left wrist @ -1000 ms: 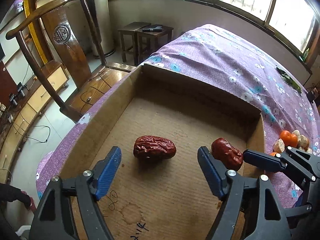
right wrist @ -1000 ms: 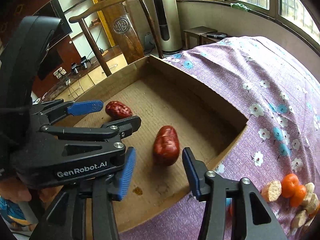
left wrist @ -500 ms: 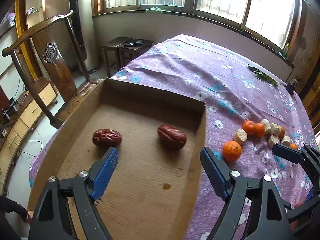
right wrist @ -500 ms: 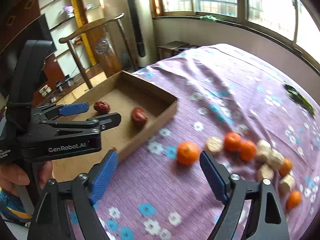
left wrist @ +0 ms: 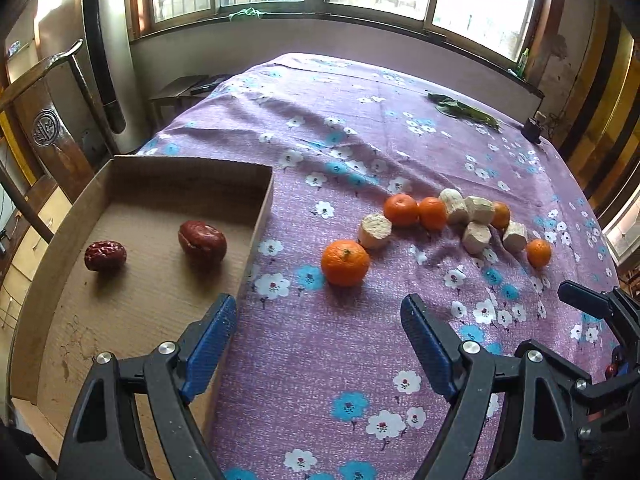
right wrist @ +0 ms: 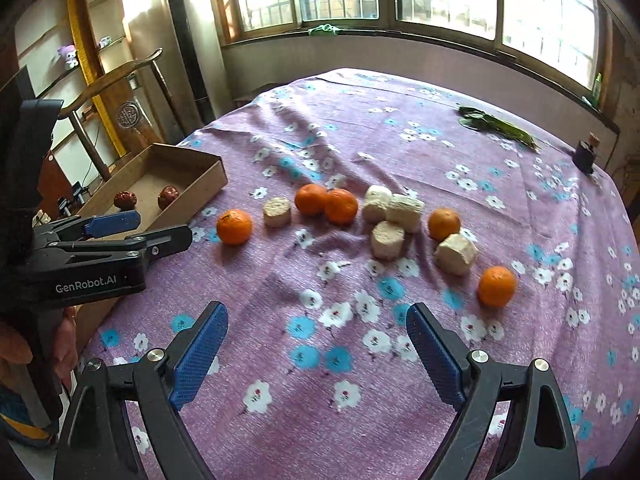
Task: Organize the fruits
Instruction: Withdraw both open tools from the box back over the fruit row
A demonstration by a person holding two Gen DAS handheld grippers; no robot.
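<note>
A cardboard box (left wrist: 262,200) on the left holds two red dates (left wrist: 202,238) (left wrist: 105,255). On the purple flowered cloth to its right lie several oranges and several pale cut chunks (left wrist: 375,230). My left gripper (left wrist: 320,320) is open and empty over the cloth, just right of the box's corner, with the nearest orange (left wrist: 345,262) ahead of it. My right gripper (right wrist: 316,320) is open and empty above bare cloth, nearer than an orange (right wrist: 497,286) and a pale chunk (right wrist: 387,239). The right wrist view also shows the left gripper (right wrist: 164,227) by the box (right wrist: 192,164).
Green leaves (left wrist: 464,110) and a small dark bottle (left wrist: 532,124) lie at the far side of the table. A wooden chair (left wrist: 48,132) stands behind the box. A hand (right wrist: 16,352) holds the left gripper's handle. The table edge runs close along the right.
Both grippers swung right, away from the box and over the cloth with the oranges. The right gripper's jaws widened, leaving the date in the box.
</note>
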